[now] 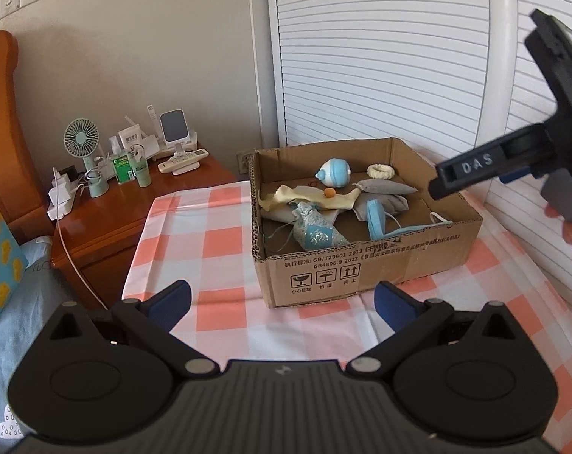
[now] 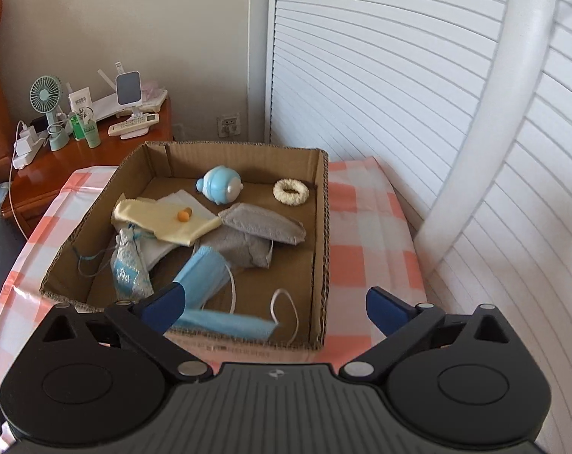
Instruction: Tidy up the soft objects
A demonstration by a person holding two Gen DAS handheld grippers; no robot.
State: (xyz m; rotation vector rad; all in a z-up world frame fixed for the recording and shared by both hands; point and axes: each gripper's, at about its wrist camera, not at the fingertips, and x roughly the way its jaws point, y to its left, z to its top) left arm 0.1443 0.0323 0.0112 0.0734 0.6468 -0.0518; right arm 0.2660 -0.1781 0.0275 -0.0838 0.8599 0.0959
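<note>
Cardboard box (image 2: 320, 227) sat on the checked table (image 2: 365, 234), left tongs (image 1: 282, 300) and right tongs (image 2: 274, 304) gaped empty at its near wall, blue face mask (image 2: 202, 276) lay draped over that wall, grey pouch (image 2: 263, 223), blue round toy (image 2: 219, 188) and cream ring (image 2: 290, 192) lay inside.

"DAS" on right gripper (image 1: 475, 168); "GB4806.9" on box (image 1: 361, 265)

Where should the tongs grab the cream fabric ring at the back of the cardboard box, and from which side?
Take the cream fabric ring across one side of its band, one pad in the hole and one outside, coming from straight above. It lies flat on the cardboard box floor near the back corner, apart from the other items, so a sideways approach would probably meet the wall.
</note>
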